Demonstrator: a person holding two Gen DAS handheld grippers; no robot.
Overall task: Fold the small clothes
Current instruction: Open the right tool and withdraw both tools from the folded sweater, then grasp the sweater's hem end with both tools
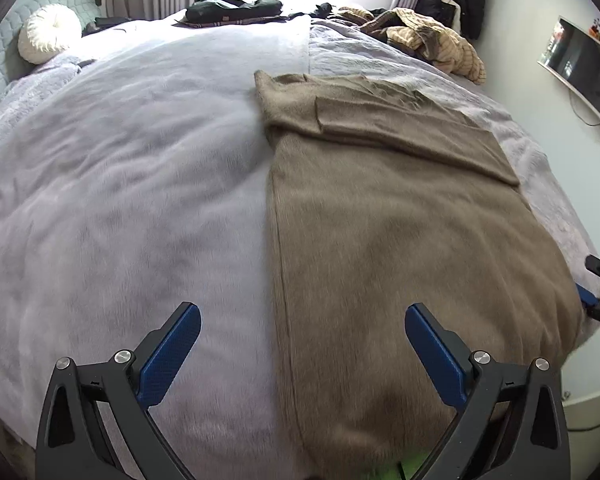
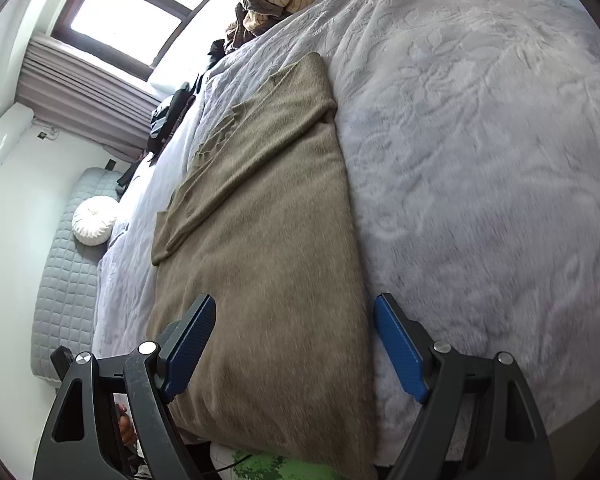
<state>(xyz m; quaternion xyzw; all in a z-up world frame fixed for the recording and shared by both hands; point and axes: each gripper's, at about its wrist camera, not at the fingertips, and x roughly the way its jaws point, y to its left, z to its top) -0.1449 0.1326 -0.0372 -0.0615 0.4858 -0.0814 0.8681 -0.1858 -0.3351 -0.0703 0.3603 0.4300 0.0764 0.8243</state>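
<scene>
Brown sweater [image 1: 400, 216] lies flat on the bed [image 1: 120, 184], lengthwise, its hem at the near edge, its collar end toward the far side. Sleeves folded across the upper body. It sits toward the bed's right side, over the seam between the two pale covers.

Left gripper [image 1: 302, 320]: jaws wide apart, nothing between the pads; it hangs above the near edge, straddling the sweater's left side.

Right gripper [image 2: 294, 312]: jaws wide apart, empty, above the sweater's right side near the hem.

Striped clothes [image 1: 432, 40] piled at the far right corner; dark clothes [image 1: 232, 8] at the far edge; round cushion [image 1: 50, 32] by the headboard.
</scene>
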